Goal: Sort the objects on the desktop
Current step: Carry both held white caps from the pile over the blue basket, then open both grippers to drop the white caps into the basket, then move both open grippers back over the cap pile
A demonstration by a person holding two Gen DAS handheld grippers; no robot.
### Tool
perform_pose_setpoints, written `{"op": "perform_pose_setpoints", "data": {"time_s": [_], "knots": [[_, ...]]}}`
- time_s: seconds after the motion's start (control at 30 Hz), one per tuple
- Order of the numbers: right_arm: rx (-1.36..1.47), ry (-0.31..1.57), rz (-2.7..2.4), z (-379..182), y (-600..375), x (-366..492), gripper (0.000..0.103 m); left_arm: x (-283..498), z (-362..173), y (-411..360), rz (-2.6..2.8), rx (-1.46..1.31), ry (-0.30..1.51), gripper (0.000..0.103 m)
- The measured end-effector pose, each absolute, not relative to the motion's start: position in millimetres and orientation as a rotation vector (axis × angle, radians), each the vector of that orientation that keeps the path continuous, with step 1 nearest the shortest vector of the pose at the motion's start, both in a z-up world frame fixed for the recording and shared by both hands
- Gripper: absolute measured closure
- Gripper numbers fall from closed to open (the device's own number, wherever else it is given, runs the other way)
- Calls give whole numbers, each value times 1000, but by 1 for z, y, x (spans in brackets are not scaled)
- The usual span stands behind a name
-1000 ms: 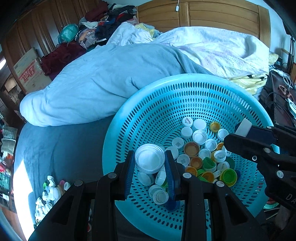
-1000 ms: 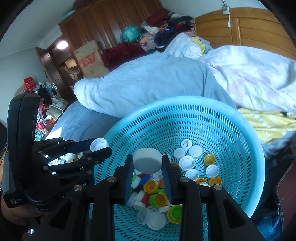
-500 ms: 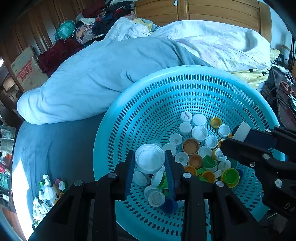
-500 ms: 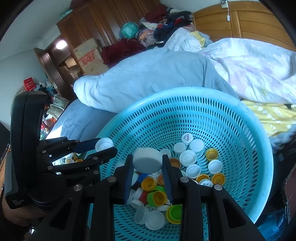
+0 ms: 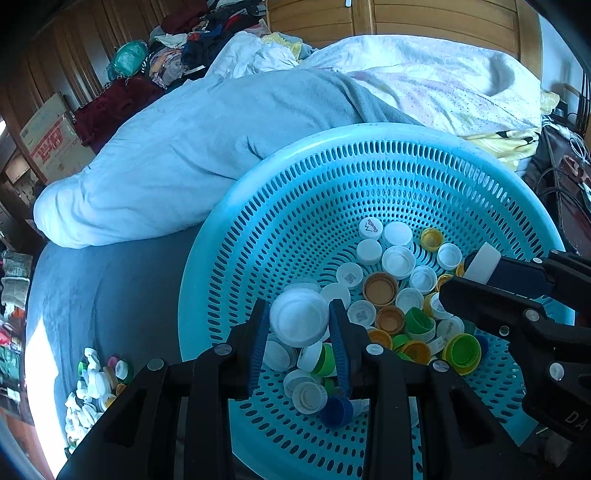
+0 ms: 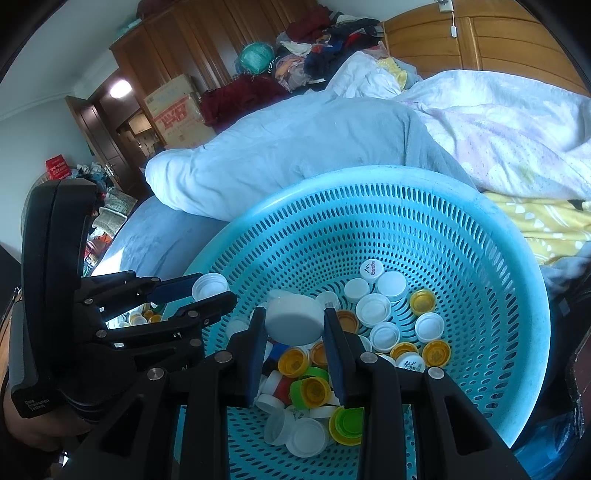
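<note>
A turquoise perforated basket (image 5: 369,129) (image 6: 369,171) sits on the bed and holds several loose bottle caps (image 5: 388,291) in white, yellow, orange and green. My left gripper (image 5: 298,308) hangs over the basket's near left side. A white cap (image 5: 299,325) is between its pads, which still touch it as the jaws start opening. In the right wrist view that gripper (image 6: 214,290) shows at the left with its cap (image 6: 210,286). My right gripper (image 6: 294,314) is shut on a larger white cap (image 6: 293,321) above the pile, and also appears in the left wrist view (image 5: 461,275).
A second heap of caps (image 5: 96,384) lies on the blue sheet left of the basket. A rolled pale-blue quilt (image 5: 184,158) lies behind the rim. A wooden headboard (image 5: 424,18), wardrobes, cardboard boxes and piled clothes fill the background. A dark bedside surface (image 5: 565,192) stands at the right.
Both grippers have edged slightly further over the basket, each with its cap. The left gripper's white cap now sits a little tilted between the pads.
</note>
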State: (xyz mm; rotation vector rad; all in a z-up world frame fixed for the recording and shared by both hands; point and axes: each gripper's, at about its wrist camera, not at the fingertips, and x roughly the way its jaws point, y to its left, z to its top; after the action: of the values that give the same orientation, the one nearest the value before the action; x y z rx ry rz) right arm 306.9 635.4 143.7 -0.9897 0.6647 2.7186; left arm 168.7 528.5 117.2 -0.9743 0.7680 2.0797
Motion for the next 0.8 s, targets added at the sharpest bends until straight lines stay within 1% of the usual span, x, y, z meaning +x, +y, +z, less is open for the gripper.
{"op": "perform_pose_setpoints", "data": {"time_s": [0.03, 0.07, 0.1, 0.17, 0.2, 0.27, 0.33, 0.43, 0.47, 0.5, 0.53, 0.57, 0.63, 0.7, 0.73, 0.8], "knots": [[-989, 665, 2719, 144, 635, 307, 66, 169, 117, 529, 2081, -973, 769, 69], [-987, 661, 2717, 145, 635, 307, 56, 169, 117, 528, 2084, -968, 771, 65], [-980, 656, 2716, 146, 634, 307, 43, 170, 118, 528, 2089, -963, 773, 63], [-962, 646, 2711, 148, 634, 309, 32, 170, 118, 525, 2100, -958, 779, 57], [-956, 641, 2712, 150, 633, 309, 29, 170, 118, 523, 2105, -958, 777, 56], [-940, 627, 2719, 155, 629, 309, 29, 168, 121, 517, 2116, -964, 766, 54], [-903, 602, 2735, 164, 621, 311, 27, 165, 125, 509, 2136, -962, 748, 53], [-821, 482, 2798, 187, 592, 313, 25, 158, 143, 471, 2221, -901, 648, 53], [-792, 412, 2838, 197, 576, 312, 22, 154, 151, 451, 2268, -870, 600, 53], [-761, 340, 2884, 205, 555, 312, 15, 151, 157, 430, 2314, -842, 560, 53], [-741, 288, 2926, 211, 539, 311, 12, 147, 163, 403, 2375, -812, 518, 52], [-725, 227, 2982, 215, 517, 310, 9, 142, 168, 364, 2472, -779, 465, 45], [-729, 89, 3093, 216, 469, 305, 7, 133, 168, 304, 2618, -756, 392, 33], [-803, -1, 3197, 204, 423, 295, 1, 125, 158, 240, 2761, -779, 321, 32], [-859, -25, 3243, 194, 403, 288, 1, 119, 145, 200, 2833, -832, 284, 32], [-978, -21, 3265, 166, 376, 269, 1, 109, 120, 152, 2886, -953, 256, 32]]}}
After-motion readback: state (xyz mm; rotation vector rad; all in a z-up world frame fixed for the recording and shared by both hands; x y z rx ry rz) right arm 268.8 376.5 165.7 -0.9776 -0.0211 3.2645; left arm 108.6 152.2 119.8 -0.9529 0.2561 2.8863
